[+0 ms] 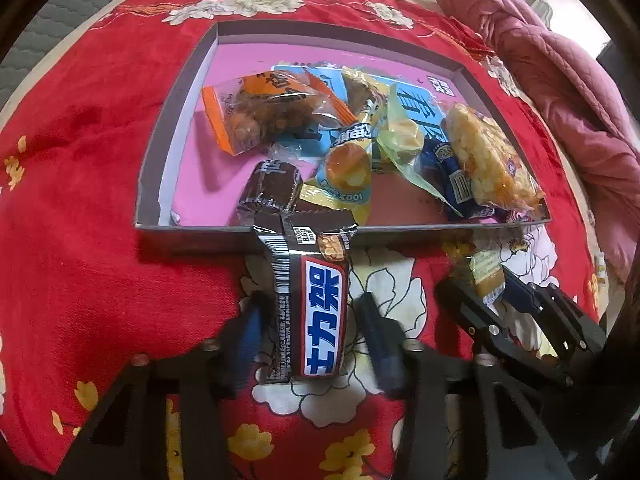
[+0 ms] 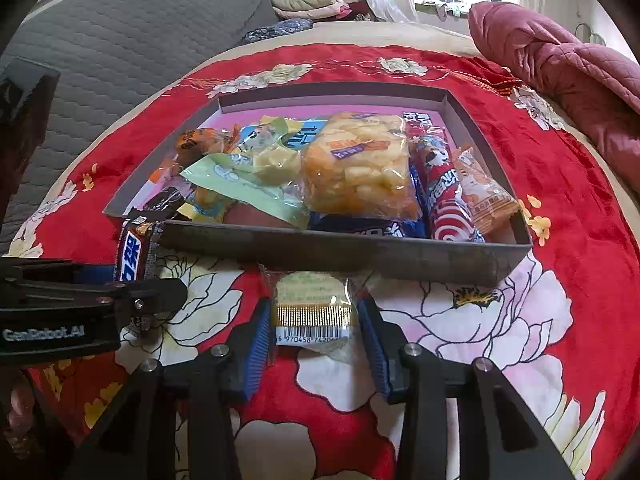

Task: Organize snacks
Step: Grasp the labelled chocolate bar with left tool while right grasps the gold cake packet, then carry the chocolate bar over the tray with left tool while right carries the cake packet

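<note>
On a red floral blanket (image 2: 560, 160) before a full snack box (image 2: 320, 246), the left gripper (image 1: 310, 312) jaws straddle a chocolate bar (image 1: 316, 312) with gaps either side, while the right gripper (image 2: 314, 320) jaws flank a small wrapped snack (image 2: 314, 308), contact unclear.

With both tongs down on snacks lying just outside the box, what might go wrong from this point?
1. The brown chocolate bar lies between the left tongs with visible gaps at both pads, its far end against the box wall: it may snag on that wall when lifted.
2. The small yellow packet sits between the right tongs; its loose clear wrapper could slip.
3. The box is already piled on its right side, so added snacks may slide out.
</note>
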Action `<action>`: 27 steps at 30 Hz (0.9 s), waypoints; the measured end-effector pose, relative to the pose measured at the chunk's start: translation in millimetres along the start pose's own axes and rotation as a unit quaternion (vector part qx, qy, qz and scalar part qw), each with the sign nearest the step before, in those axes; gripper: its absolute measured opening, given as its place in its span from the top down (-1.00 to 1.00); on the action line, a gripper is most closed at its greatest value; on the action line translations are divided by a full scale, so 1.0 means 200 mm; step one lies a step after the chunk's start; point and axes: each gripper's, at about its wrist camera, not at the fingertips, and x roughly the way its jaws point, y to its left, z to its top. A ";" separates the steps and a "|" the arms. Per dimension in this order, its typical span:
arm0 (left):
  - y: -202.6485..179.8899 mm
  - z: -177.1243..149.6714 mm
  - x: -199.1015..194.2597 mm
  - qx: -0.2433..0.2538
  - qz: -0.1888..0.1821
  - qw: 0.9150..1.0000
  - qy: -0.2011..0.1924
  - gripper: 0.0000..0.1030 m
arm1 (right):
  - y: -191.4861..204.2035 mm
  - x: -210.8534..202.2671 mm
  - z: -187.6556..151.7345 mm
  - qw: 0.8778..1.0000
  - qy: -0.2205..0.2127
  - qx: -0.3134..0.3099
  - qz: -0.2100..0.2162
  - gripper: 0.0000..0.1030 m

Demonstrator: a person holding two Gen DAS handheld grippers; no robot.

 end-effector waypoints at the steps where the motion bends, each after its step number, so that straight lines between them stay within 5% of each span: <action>1: 0.00 0.00 0.00 0.000 -0.002 1.000 0.000 0.34 | 0.00 0.00 0.00 1.000 0.000 0.001 0.003 0.16; 16: 0.06 -0.05 -0.15 -0.011 -0.041 0.999 -0.014 0.41 | 0.00 -0.12 -0.01 0.999 -0.014 0.008 0.042 0.17; 27: 0.08 -0.02 -0.30 -0.013 -0.043 0.998 -0.046 0.41 | 0.02 -0.26 0.03 0.995 -0.074 0.004 0.064 0.17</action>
